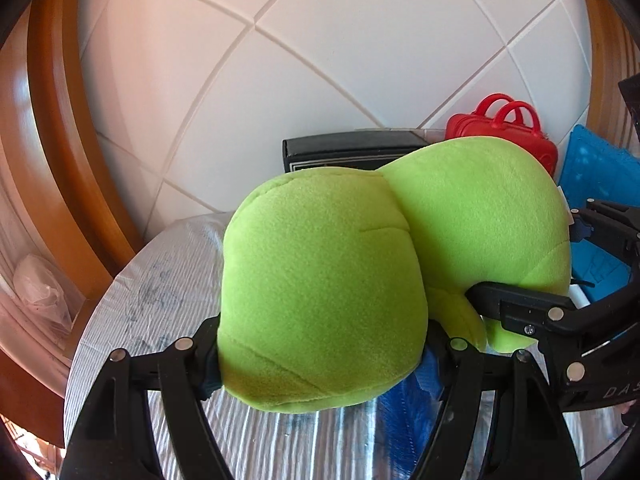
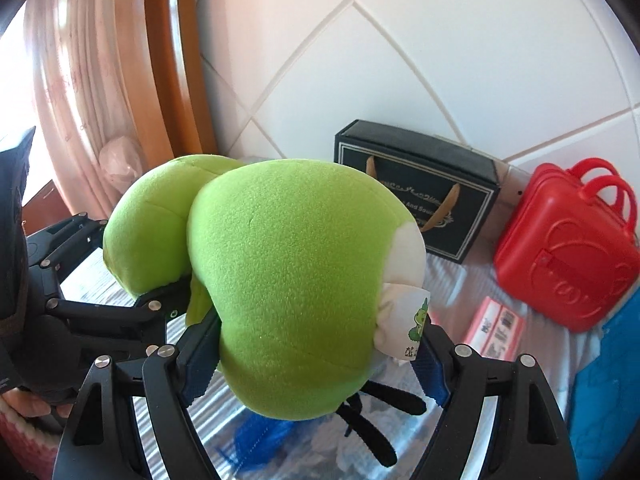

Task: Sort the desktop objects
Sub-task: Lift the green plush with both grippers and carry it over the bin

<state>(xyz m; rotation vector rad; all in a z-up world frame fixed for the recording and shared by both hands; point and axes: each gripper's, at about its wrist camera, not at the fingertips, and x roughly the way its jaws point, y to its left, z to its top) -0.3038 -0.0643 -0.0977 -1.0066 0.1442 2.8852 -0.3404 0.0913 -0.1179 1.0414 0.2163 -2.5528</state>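
Plushie (image 1: pixel 320 288), big green one, hangs above the table (image 1: pixel 160 292) with its long axis running straight across between both claws: left gripper (image 1: pixel 324 360) squeezes one lobe, right gripper (image 2: pixel 320 356) squeezes the other, neither nearer.

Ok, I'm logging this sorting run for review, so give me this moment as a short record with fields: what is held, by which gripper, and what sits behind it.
held item: green plush toy, off the table
left gripper: shut on one lobe of the plush
right gripper: shut on the other lobe, next to its white tag
surface: table with striped cloth
behind plush: black gift box against the tiled wall
right of box: red toy suitcase
in front of suitcase: pink carton
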